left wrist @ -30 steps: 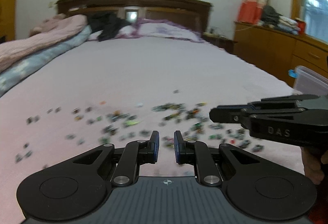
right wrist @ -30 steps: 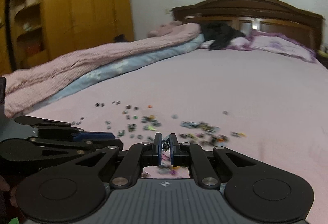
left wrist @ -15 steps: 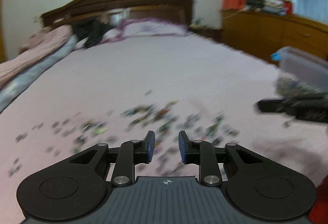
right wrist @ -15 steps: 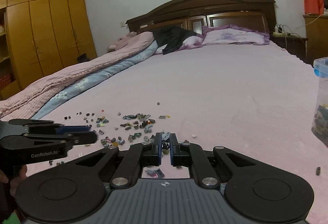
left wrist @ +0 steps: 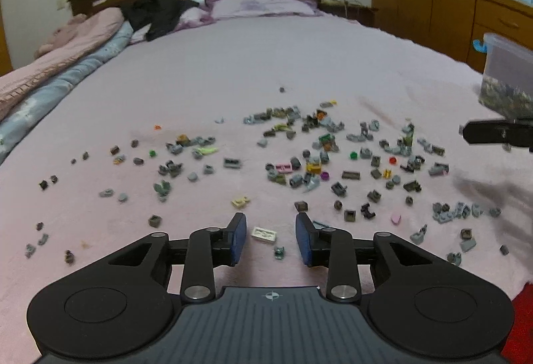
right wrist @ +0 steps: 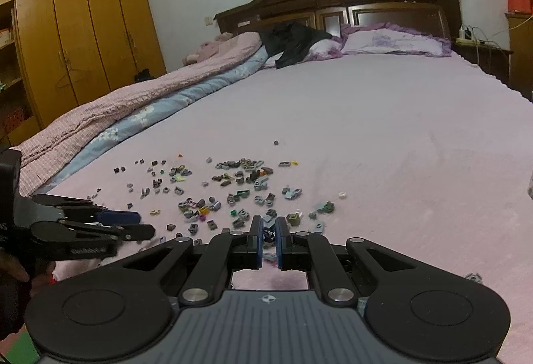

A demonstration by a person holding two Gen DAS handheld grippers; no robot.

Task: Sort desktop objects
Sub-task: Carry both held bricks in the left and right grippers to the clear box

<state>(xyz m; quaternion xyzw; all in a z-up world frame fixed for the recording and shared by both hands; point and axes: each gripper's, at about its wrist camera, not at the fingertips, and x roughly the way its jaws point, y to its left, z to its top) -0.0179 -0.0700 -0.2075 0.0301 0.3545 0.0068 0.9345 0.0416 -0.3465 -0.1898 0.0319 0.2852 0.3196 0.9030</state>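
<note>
Several small toy bricks point(left wrist: 313, 160), mostly grey with a few coloured ones, lie scattered over the pink bedsheet point(left wrist: 266, 64). My left gripper point(left wrist: 270, 218) hovers low over the near edge of the scatter. Its jaws are opening, and a white flat brick point(left wrist: 265, 234) and a tiny teal piece point(left wrist: 279, 252) lie on the sheet between the fingers, untouched. My right gripper point(right wrist: 268, 224) is shut on a small dark brick point(right wrist: 268, 234) above the scatter point(right wrist: 233, 190). The right gripper point(left wrist: 496, 134) also shows at the right edge of the left wrist view.
A clear plastic box point(left wrist: 509, 80) partly filled with bricks stands at the right side of the bed. Folded quilts point(right wrist: 133, 104) run along the left side, with pillows point(left wrist: 260, 5) and a dark headboard behind. A wooden dresser point(left wrist: 449, 17) is on the right, wardrobes point(right wrist: 66, 30) on the left.
My left gripper's jaws have widened and it has sunk closer to the sheet. The right gripper has slid away to the right edge of the left wrist view, its brick still held.
</note>
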